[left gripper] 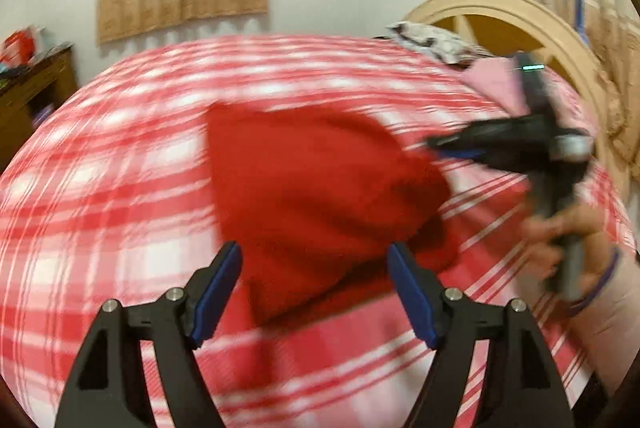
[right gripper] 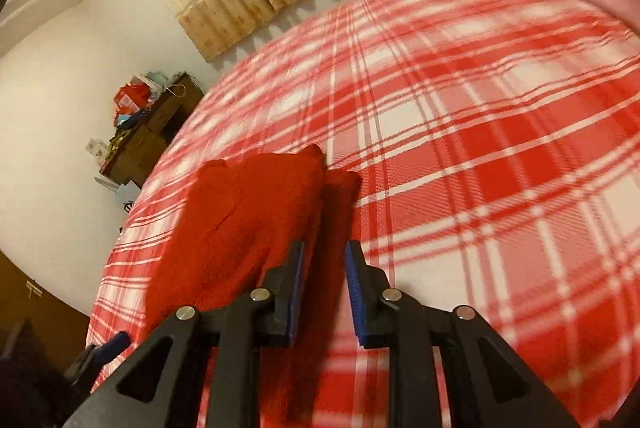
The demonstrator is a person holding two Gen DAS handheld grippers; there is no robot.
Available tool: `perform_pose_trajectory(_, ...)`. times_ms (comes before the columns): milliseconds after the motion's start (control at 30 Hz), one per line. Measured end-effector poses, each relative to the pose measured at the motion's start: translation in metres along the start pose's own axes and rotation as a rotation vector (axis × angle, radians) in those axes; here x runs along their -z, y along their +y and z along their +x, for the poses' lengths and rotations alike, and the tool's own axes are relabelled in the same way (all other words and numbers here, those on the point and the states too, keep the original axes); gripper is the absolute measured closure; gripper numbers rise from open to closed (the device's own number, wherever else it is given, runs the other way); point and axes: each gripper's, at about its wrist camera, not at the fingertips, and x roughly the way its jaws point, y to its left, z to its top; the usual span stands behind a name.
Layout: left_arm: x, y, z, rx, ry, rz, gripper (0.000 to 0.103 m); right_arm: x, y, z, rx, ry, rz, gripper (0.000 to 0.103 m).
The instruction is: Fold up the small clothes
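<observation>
red fleecy garment [left gripper: 320, 188], folded, lying flat on checked bedspread [left gripper: 120, 156].

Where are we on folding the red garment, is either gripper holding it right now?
Done: the red garment lies bunched, apparently folded over, on the plaid bedspread. In hand: nothing; the left gripper is open, and the right gripper has a narrow gap, not clamping cloth. Left: blur hides whether edges line up; it likely needs squaring.
</observation>
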Motion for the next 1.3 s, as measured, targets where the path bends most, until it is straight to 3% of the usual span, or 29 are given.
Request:
perform_pose_trajectory(67,0.009,0.016,0.003,-0.011,0.023,-0.053,0.025,0.01,0.017,-0.013,-0.023,0.006,-0.053,0.076)
perform_pose_trajectory(167,0.021,0.027,0.009,-0.008,0.062,-0.122,0.025,0.025,0.05,-0.025,-0.053,0.007,-0.165,0.044)
perform_pose_trajectory(200,0.023,0.026,0.012,-0.021,0.067,-0.119,0.025,0.03,0.058,-0.027,-0.062,0.004,-0.198,0.039)
perform_pose_trajectory(367,0.026,0.016,0.021,-0.079,0.083,-0.068,0.022,0.041,0.095,-0.012,-0.029,0.031,-0.361,0.039)
perform_pose_trajectory(500,0.026,0.018,0.035,-0.126,0.103,-0.056,0.018,0.048,0.095,0.025,0.058,0.142,-0.404,0.039)
perform_pose_trajectory(533,0.027,0.019,0.037,-0.133,0.109,-0.057,0.018,0.053,0.091,0.031,0.068,0.176,-0.398,0.04)
perform_pose_trajectory(567,0.027,0.018,0.041,-0.142,0.107,-0.052,0.017,0.056,0.088,0.035,0.072,0.191,-0.396,0.054)
perform_pose_trajectory(600,0.027,0.018,0.04,-0.151,0.097,-0.046,0.015,0.061,0.085,0.039,0.081,0.218,-0.394,0.083)
perform_pose_trajectory(633,0.028,0.019,0.04,-0.166,0.083,-0.04,0.014,0.066,0.08,0.042,0.084,0.241,-0.384,0.093)
perform_pose_trajectory(667,0.028,0.02,0.039,-0.167,0.079,-0.041,0.016,0.07,0.074,0.041,0.07,0.252,-0.357,0.096)
perform_pose_trajectory(733,0.026,0.024,0.035,-0.146,0.058,-0.061,0.038,0.072,0.065,0.034,0.025,0.242,-0.299,0.097)
perform_pose_trajectory(800,0.023,0.03,0.029,-0.068,0.042,-0.083,0.081,0.071,0.055,0.022,-0.043,0.223,-0.224,0.097)
perform_pose_trajectory(833,0.021,0.032,0.026,-0.049,0.035,-0.092,0.086,0.07,0.049,0.015,-0.082,0.21,-0.184,0.097)
perform_pose_trajectory(933,0.017,0.038,0.01,-0.043,-0.009,-0.089,0.087,0.076,0.037,0.005,-0.098,0.193,-0.126,0.097)
perform_pose_trajectory(1000,0.018,0.04,0.006,-0.019,-0.012,-0.087,0.087,0.086,0.028,0.013,-0.08,0.217,-0.093,0.097)
perform_pose_trajectory(1067,0.023,0.039,0.009,-0.016,0.006,-0.069,0.087,0.093,0.018,0.014,-0.123,0.218,-0.04,0.098)
perform_pose_trajectory(1167,0.038,0.039,0.02,-0.025,0.069,-0.044,0.088,0.094,0.026,0.003,-0.109,0.22,-0.108,0.098)
perform_pose_trajectory(1300,0.047,0.047,0.005,-0.046,0.086,-0.008,0.085,0.084,0.036,-0.017,-0.071,0.195,-0.195,0.091)
